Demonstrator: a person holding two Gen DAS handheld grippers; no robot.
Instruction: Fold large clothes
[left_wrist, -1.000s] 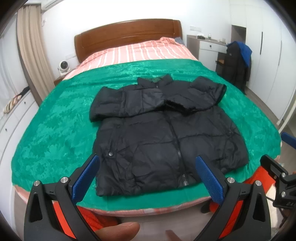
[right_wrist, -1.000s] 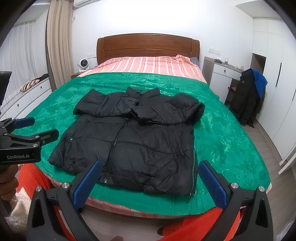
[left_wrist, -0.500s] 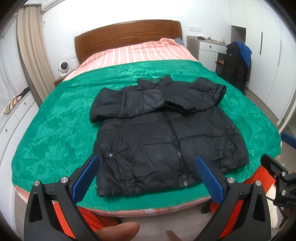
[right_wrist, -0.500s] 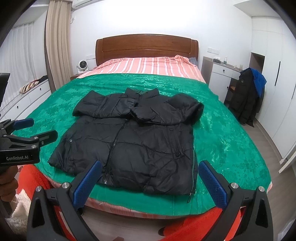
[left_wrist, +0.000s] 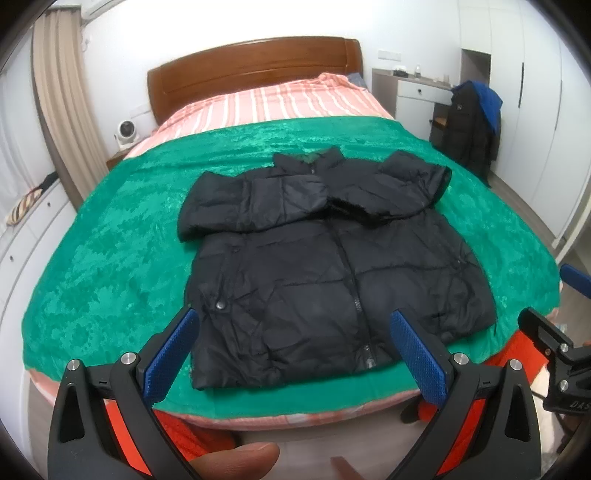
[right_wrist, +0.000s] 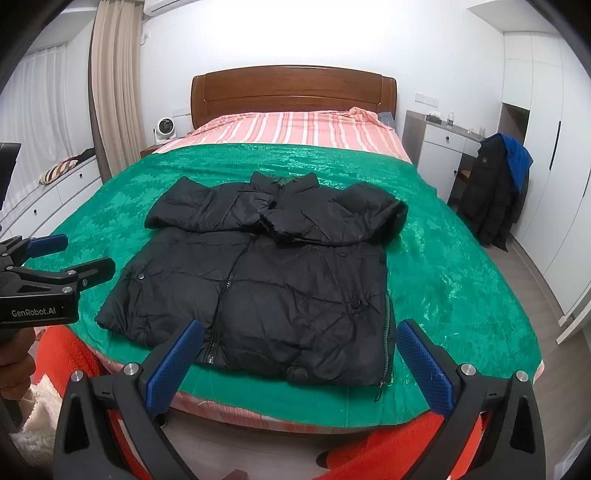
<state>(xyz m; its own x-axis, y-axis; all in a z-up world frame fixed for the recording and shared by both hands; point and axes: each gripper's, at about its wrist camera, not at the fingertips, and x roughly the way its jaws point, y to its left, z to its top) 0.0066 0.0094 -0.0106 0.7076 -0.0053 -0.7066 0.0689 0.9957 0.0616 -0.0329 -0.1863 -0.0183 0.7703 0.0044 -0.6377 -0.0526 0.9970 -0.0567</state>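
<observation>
A wide bed with a wooden headboard (right_wrist: 293, 88) fills the middle of both views, its crinkled green bedspread (right_wrist: 443, 258) reaching the near edge. On that spread, centre frame, lies the puffy black zip-front jacket (right_wrist: 280, 280), front up, both sleeves crossed over the chest and the hem toward the bottom of the frame, near the bed's foot.

The step in hand looks like folding the hem up toward the collar. It would go best with each claw taking one hem corner, lifting evenly and laying the padding flat so that trapped air is pressed out.

The left gripper (left_wrist: 293, 345) and the right gripper (right_wrist: 299, 350), low in their frames, both gape wide, holding and touching nothing, short of the hem.
</observation>
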